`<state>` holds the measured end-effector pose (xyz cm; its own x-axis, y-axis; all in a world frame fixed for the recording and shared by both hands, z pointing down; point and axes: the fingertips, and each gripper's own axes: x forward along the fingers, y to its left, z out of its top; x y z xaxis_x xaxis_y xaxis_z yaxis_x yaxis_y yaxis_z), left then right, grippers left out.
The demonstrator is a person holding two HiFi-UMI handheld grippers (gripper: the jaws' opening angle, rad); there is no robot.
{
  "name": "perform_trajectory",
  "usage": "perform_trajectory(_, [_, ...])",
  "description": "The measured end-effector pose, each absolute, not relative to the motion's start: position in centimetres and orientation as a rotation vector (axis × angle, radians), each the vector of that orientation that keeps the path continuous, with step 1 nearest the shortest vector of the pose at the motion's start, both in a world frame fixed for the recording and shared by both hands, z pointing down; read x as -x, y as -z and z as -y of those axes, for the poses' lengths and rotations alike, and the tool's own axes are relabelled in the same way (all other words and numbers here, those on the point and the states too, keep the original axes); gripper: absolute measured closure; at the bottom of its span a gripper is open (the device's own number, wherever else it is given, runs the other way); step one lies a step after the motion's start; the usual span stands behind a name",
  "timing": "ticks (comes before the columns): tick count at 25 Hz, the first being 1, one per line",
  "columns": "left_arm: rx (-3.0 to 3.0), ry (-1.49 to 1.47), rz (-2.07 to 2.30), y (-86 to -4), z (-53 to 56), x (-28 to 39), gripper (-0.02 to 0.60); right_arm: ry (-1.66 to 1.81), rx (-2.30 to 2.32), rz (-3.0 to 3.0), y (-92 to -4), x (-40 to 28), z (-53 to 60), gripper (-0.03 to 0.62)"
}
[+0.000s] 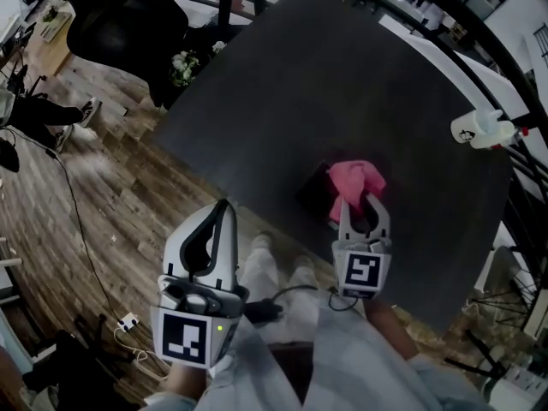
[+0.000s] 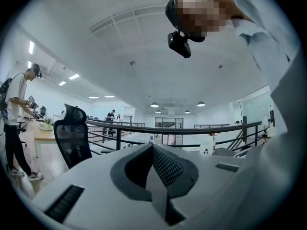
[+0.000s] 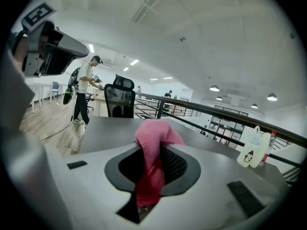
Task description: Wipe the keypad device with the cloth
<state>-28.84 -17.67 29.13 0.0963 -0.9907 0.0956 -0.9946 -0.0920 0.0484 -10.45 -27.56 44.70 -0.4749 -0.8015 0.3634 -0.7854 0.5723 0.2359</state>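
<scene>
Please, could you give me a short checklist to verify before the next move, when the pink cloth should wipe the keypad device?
1. Cloth gripped: ok. The right gripper has its jaws shut on the pink cloth.
2. Device found: ok. The dark keypad device lies on the table, partly under the cloth.
3. Cloth touching the device: cannot tell; the head view shows overlap only.
4. Keys and dirt visible: cannot tell; the device is too dark.
5. Left gripper out of the way: ok. Its jaws are together and empty, off the table's near edge.
6. Wiping path free: ok. The white bottle stands far off, at the table's right edge.
</scene>
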Motion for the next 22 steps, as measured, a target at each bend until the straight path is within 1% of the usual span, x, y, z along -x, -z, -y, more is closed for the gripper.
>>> perform_trajectory(9, [-2.202, -0.06, 2.095, -29.2, 16.7, 29.2, 0.578, 0.224, -1.023, 2.404, -46.7, 14.1, 26.2, 0.523])
perform_trajectory(14, [-2.2, -0.059, 2.101, -29.1, 16.8, 28.9, 0.578, 0.24, -0.873, 2.421, -48.6, 15.8, 24.5, 0.523])
perform_trajectory(22, [-2.209, -0.061, 2.094, -29.0, 16.9, 27.6, 0.578, 0.235, -0.702, 2.408, -51.2, 15.5, 21.4, 0.523])
